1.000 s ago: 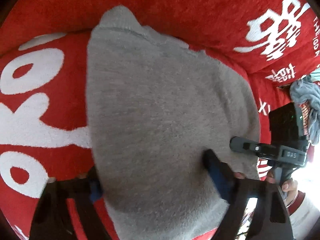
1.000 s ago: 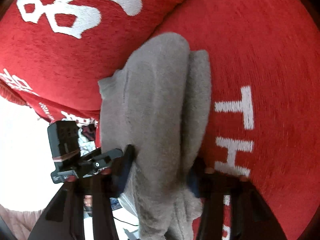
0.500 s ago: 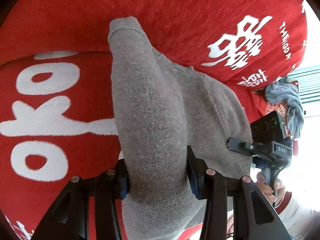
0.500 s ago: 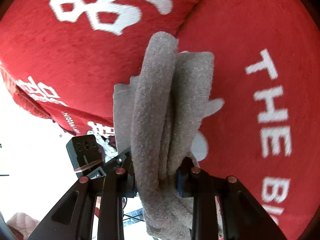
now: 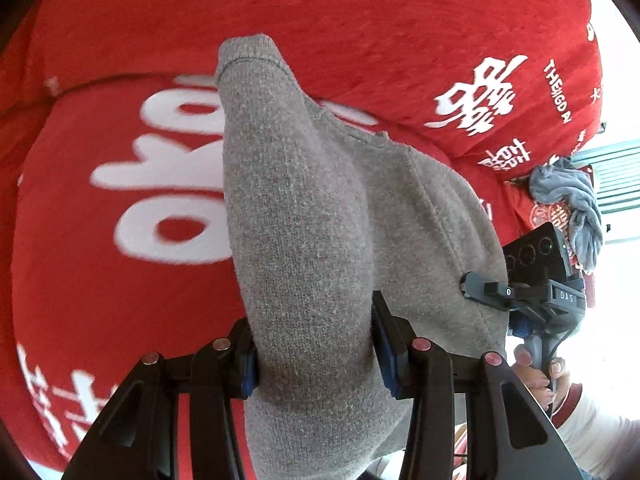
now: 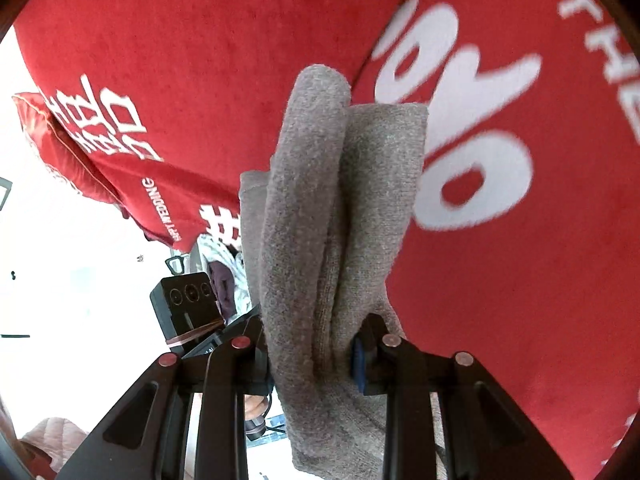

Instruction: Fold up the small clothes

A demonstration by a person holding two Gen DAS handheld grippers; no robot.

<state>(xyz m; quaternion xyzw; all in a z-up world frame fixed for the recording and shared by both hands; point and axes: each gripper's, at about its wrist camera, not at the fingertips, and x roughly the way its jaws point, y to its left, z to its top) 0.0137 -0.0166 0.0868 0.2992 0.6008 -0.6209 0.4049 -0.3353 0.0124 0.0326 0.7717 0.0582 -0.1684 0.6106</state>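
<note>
1. Left wrist view counts one grey knitted garment (image 5: pixel 320 220), two tongs and one further grey cloth (image 5: pixel 568 204) bundled at the right edge of the frame.
2. No container shows in either view; the garment hangs over a red sofa cover (image 5: pixel 360 20) printed with white lettering.
3. The left tongs (image 5: pixel 316 352), at the bottom centre of the frame, are pinched on a thick fold of the garment, blue pads pressing it from both sides.
4. The right tongs (image 6: pixel 312 354), at the bottom centre of the right wrist view, are likewise clamped on a bunch of the garment (image 6: pixel 340 208), gathered into several upright folds.
5. In the left wrist view the right tongs (image 5: pixel 480 292) appear at the right, held by a hand (image 5: pixel 536 372) with a white sleeve, gripping the garment's far edge.
6. The garment is soft, fuzzy knit with a ribbed hem at its top; the sofa cover is plush and velvety.
</note>
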